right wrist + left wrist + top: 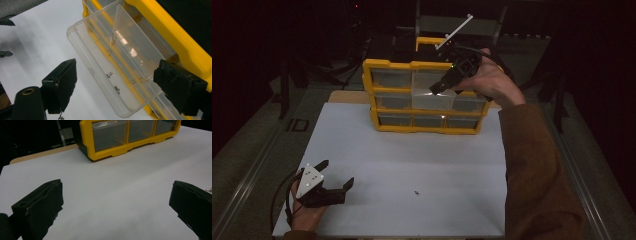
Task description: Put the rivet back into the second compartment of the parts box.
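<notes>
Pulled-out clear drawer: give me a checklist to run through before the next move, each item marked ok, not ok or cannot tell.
1. Clear drawer pulled out of the yellow organizer: ok.
2. Small screws lying in the drawer: ok.
3. Right claw open above the drawer, nothing held: ok.
4. Left claw open, low over the white table, apart from the organizer: ok.
5. Small dark speck on the table identified: cannot tell.
</notes>
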